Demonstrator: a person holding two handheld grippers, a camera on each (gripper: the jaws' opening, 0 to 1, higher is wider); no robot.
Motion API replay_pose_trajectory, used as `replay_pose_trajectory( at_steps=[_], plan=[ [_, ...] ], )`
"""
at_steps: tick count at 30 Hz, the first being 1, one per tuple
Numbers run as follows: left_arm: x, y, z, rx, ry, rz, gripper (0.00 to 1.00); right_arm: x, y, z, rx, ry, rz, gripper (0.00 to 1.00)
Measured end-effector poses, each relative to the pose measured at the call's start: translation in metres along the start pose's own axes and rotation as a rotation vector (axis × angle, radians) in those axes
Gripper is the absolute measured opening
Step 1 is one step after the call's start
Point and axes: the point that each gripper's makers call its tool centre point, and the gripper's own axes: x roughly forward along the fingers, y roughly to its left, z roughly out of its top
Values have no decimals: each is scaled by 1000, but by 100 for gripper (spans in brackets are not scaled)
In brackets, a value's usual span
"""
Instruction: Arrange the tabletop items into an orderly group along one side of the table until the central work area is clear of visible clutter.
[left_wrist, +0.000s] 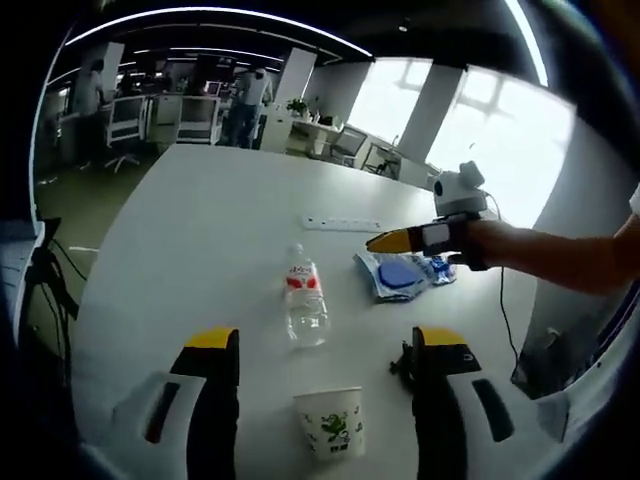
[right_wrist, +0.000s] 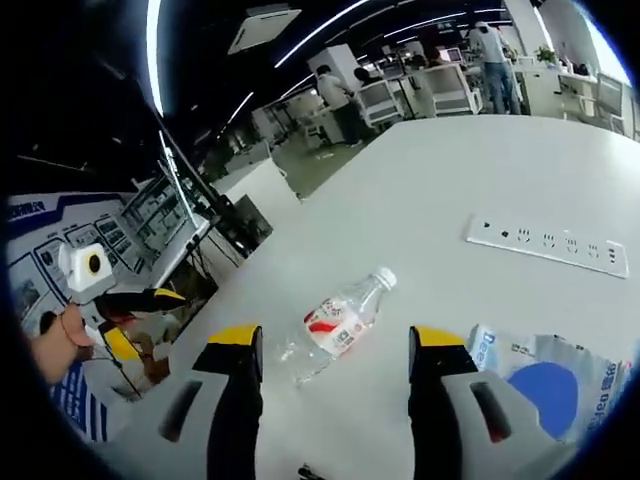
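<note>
**K:** On the white table (left_wrist: 200, 230): water bottle (left_wrist: 305, 300) lying on its side mid-table, paper cup (left_wrist: 330, 422) upright near the edge, blue-and-white wipes pack (left_wrist: 403, 274) flat beside the bottle, power strip (left_wrist: 342, 224) further back. All spread out, nothing grouped yet.

**R:** Tongs?

**K:** Left tongs (left_wrist: 325, 345) wide, nothing held, cup sitting low between the jaws. Probably lined up for it. Right tongs (right_wrist: 335, 340) also wide and empty, aimed at the bottle (right_wrist: 340, 320), with the pack (right_wrist: 545, 385) just off to the side.

**R:** Why is the right one out there?

**K:** In the left gripper view the other tongs (left_wrist: 400, 241) hover just over the pack, so I'd guess a pick of either the pack or the bottle. Centre is still cluttered; task looks early.
</note>
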Motion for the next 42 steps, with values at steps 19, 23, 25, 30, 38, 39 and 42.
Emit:
replay_pose_trajectory(
  at_steps=[19,23,25,30,38,39,42],
  plan=[
    [7,10,-2,-35,-19,3,71,55,-23,6,164,4,61,54],
    [11,10,-2,-36,-24,-4,70,61,-27,6,187,5,57,53],
    [13,9,-1,-39,-27,-12,70,63,-29,8,211,-2,63,52],
    [17,7,4,-39,-41,-26,70,72,-35,7,264,12,69,50],
    [21,7,5,-43,-51,-39,70,82,-41,5,369,24,71,46],
    [22,7,6,-46,-54,-42,70,83,-42,4,377,25,71,45],
    [22,7,7,-50,-58,-46,70,85,-40,6,430,24,89,44]
  ],
)
